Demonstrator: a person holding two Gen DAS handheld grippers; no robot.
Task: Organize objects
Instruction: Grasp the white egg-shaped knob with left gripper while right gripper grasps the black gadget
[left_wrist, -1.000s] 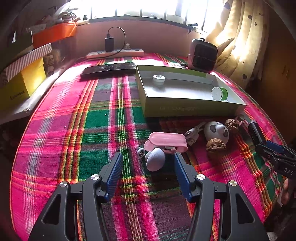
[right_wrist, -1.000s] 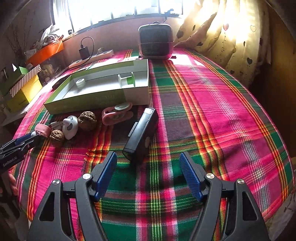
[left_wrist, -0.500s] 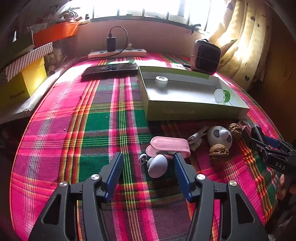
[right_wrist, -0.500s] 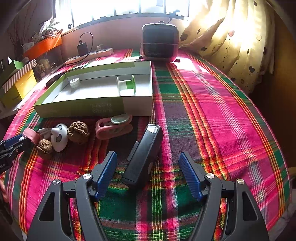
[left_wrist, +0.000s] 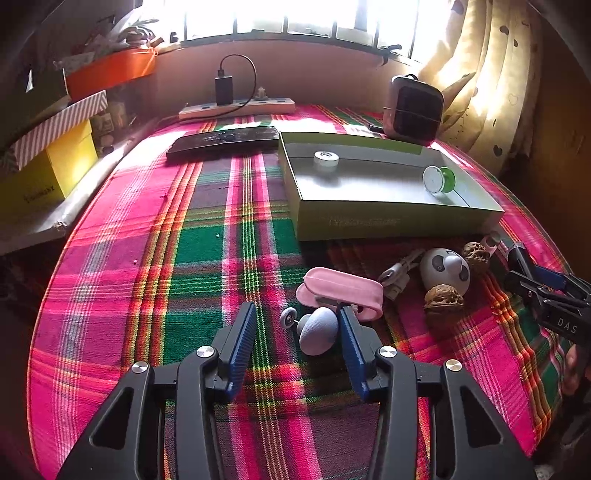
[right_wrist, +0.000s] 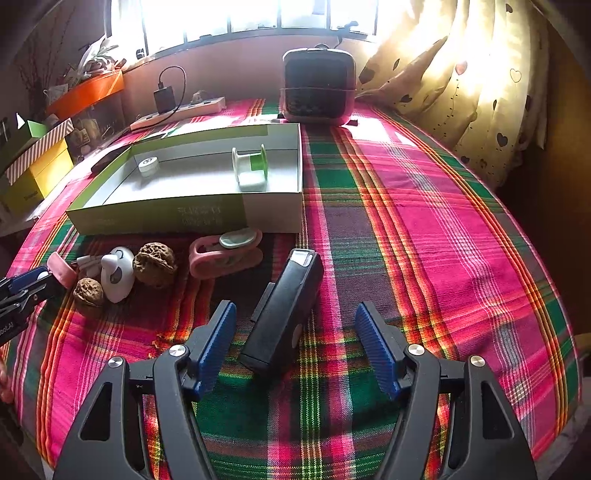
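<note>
Green box (right_wrist: 155, 218) at table centre: only white cap (right_wrist: 147, 165) and green spool (right_wrist: 251, 166) inside. Left out at its 6 o'clock: walnuts, panda toy (right_wrist: 117, 273), pink clips, black device (right_wrist: 284, 314), blue-grey knob (left_wrist: 317, 330).

Left gripper (left_wrist: 295, 339) jaws just closing, knob between, right pad touching, not clamped. Right gripper (right_wrist: 295, 343) jaws also narrowing, straddling device, clear gaps.

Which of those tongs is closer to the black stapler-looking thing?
The right tongs. The black device lies between their open fingers, which have just been closing without touching it. The left tongs sit farther off, around a small grey-blue piece.
</note>
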